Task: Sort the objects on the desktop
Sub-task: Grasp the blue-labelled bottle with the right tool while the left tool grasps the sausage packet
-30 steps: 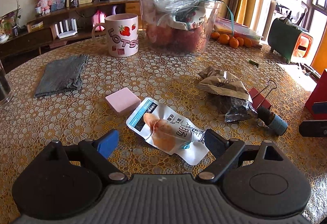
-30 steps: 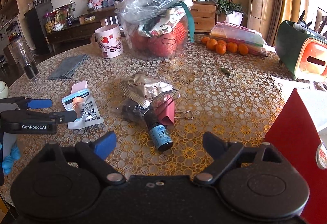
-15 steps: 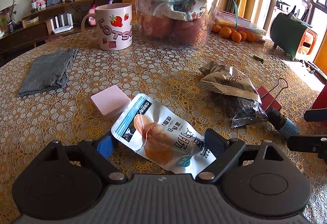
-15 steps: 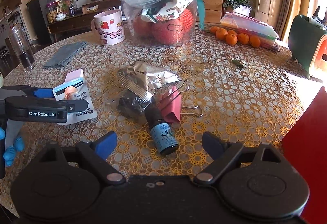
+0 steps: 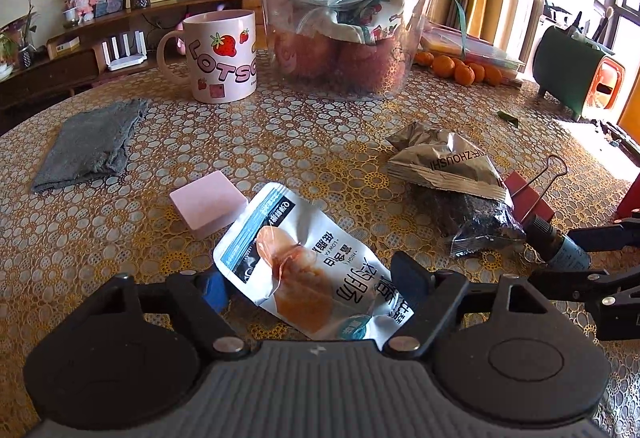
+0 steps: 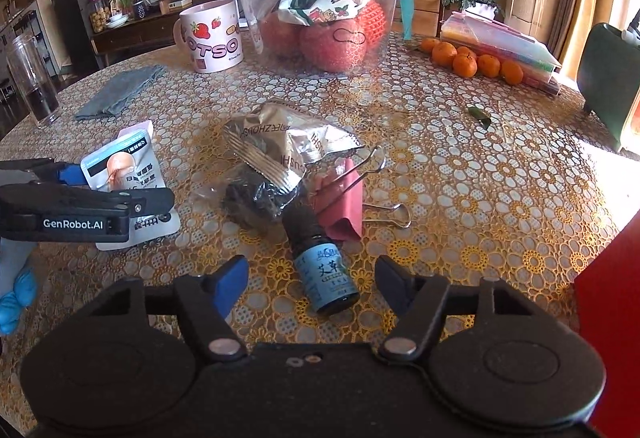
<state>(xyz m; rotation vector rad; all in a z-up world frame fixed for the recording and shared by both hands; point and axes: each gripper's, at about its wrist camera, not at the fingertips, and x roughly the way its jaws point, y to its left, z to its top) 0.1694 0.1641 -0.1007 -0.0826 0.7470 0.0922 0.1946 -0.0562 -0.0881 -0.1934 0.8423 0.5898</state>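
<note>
Left gripper (image 5: 310,288) fingers spread wide around the white snack pouch (image 5: 312,266) lying on the counter (image 5: 280,142); right gripper (image 6: 312,280) fingers likewise apart, flanking the blue bottle (image 6: 326,278). Clear tub (image 6: 320,26) behind holds bagged fruit.

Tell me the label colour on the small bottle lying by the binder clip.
Light blue, on a dark small bottle beside the binder clip; clearest in the right wrist view.

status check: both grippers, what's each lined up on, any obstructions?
Left gripper open, straddling white snack pouch. Right gripper open, small blue bottle between fingers, not gripped. Bottle's cap end touches the dark snack bag and pink binder clip.
</note>
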